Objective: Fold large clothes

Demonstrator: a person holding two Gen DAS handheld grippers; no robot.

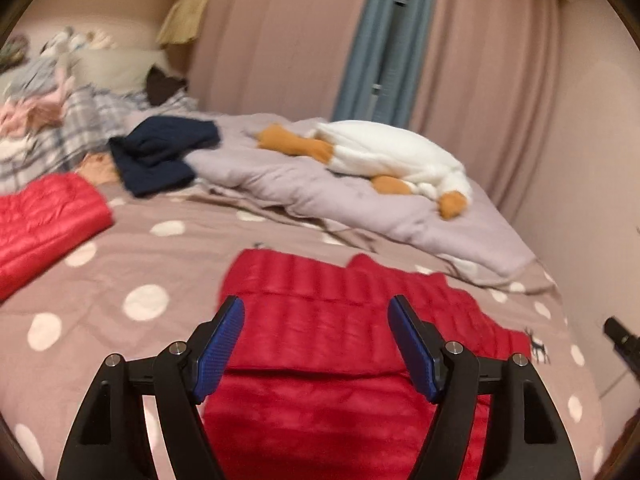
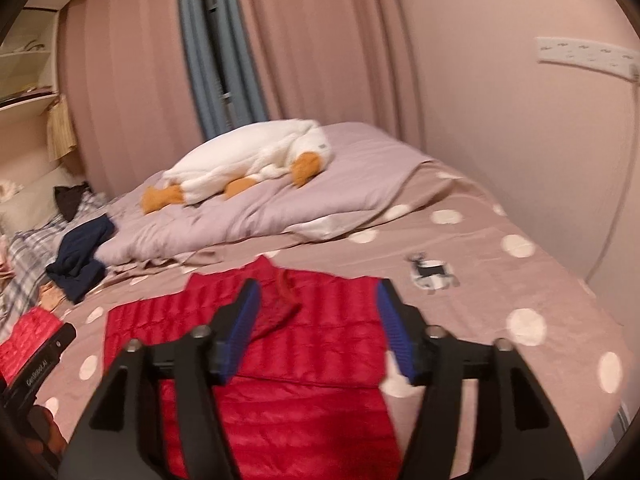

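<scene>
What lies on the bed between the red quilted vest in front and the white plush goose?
In the right wrist view, bare dotted sheet, then the rumpled lilac duvet that the white plush goose rests on, beyond the red quilted vest.

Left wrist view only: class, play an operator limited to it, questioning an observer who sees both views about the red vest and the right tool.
Operator: I see only a black body at my right edge. Is the right tool open?
Observer: Yes, its jaws stand wide apart and grip nothing.
Operator: Which end of the red vest has the collar?
Observer: The collar stands at the far edge, away from the tool, with the neck flap below it turned open.
</scene>
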